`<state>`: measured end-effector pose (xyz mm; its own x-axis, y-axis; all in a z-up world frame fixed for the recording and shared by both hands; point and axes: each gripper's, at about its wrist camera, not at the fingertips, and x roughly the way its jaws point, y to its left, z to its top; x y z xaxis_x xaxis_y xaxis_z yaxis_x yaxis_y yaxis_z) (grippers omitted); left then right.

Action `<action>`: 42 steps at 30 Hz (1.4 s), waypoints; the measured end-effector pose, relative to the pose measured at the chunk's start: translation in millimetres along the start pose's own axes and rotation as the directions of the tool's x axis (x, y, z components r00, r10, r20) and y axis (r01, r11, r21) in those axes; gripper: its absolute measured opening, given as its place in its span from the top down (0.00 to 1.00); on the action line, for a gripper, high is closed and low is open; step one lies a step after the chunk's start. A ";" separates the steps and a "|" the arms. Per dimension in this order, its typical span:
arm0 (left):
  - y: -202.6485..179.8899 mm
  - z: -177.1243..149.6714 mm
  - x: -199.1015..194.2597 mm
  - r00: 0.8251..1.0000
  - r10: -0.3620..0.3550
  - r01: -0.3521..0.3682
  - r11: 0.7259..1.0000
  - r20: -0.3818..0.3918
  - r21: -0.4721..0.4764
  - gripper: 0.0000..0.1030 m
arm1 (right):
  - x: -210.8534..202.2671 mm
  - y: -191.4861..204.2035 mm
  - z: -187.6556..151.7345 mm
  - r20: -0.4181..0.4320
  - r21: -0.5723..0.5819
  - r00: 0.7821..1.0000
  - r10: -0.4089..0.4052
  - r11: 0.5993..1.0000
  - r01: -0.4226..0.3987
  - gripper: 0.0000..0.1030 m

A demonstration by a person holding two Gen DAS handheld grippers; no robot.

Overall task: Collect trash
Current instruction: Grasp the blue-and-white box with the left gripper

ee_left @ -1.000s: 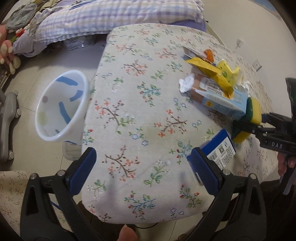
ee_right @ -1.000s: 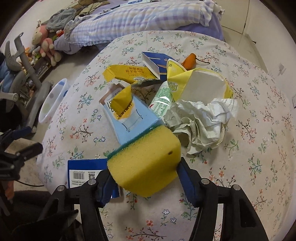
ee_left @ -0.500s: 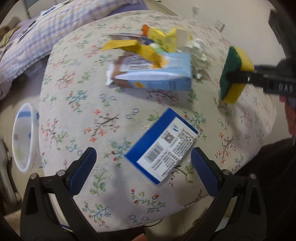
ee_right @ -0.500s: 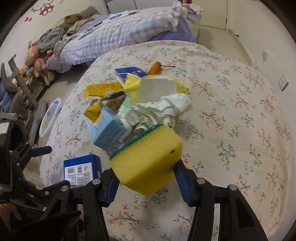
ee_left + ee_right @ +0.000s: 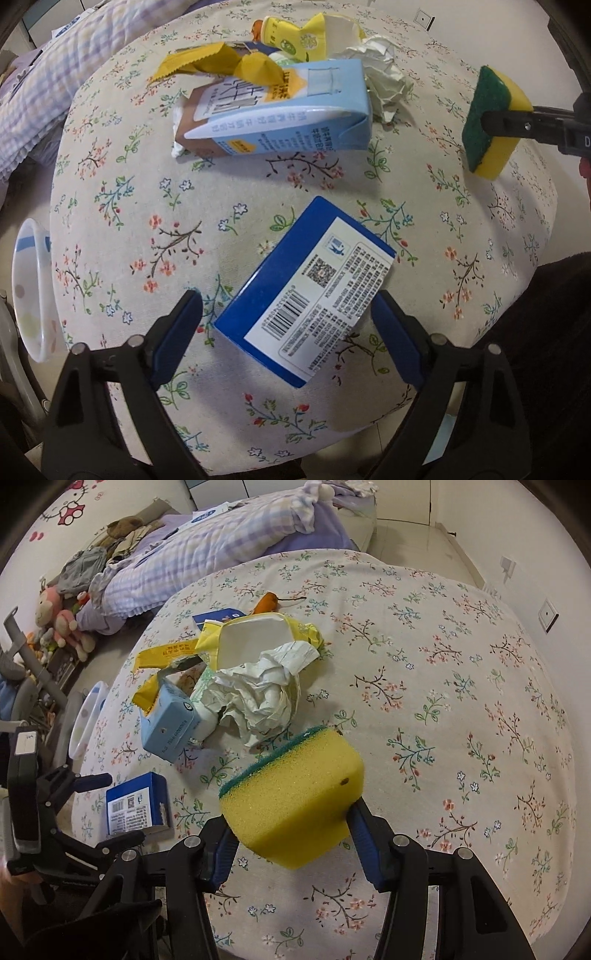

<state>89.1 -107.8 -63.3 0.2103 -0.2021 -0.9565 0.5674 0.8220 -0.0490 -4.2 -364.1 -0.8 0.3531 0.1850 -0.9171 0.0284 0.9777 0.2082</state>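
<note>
A flat blue box [image 5: 306, 295] with a white barcode label lies on the floral table, between the open jaws of my left gripper [image 5: 291, 325], not gripped. It also shows in the right wrist view [image 5: 135, 803]. Behind it lie a light blue carton [image 5: 280, 114], yellow wrappers [image 5: 214, 62], crumpled white paper [image 5: 384, 74] and a small orange piece [image 5: 267, 602]. My right gripper [image 5: 291, 838] is shut on a yellow and green sponge [image 5: 295, 805], held above the table right of the pile.
A white bin [image 5: 29, 295] with coloured spots stands on the floor at the table's left edge. A bed with a checked blanket [image 5: 221, 546] is behind the table. Plush toys [image 5: 59, 624] lie on the floor at far left.
My left gripper has swung right from the bin side and closed in on the blue box, which now lies between its jaws. My right gripper with the sponge has pulled back from the pile.
</note>
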 end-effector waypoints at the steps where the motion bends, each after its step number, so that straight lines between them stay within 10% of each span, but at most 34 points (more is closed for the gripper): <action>1: 0.5 -0.4 1.0 1.000 -0.011 0.011 1.000 -0.007 -0.007 0.22 | -0.6 -0.1 0.4 0.002 0.001 1.000 0.001 1.000 -0.001 0.45; 9: -5.6 -7.5 -12.8 0.999 -0.008 0.007 1.000 0.036 0.009 0.38 | -5.5 5.4 3.8 0.020 -0.001 1.000 0.015 1.000 -0.015 0.45; 24: 35.4 -14.1 -49.8 0.991 0.004 0.014 0.992 0.137 -0.127 0.38 | -17.5 27.4 19.0 0.064 -0.011 0.996 0.061 0.998 -0.060 0.45; 42: 137.9 -44.0 -83.8 0.966 0.143 -0.036 0.898 0.214 -0.438 0.38 | -17.6 108.1 52.5 0.101 -0.093 0.978 0.184 0.980 -0.174 0.45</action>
<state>114.7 45.9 -2.5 0.4546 -0.1915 -0.8699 0.1533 0.9789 -0.1354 41.8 -266.9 55.7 0.4447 0.3503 -0.8243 -0.1206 0.9354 0.3324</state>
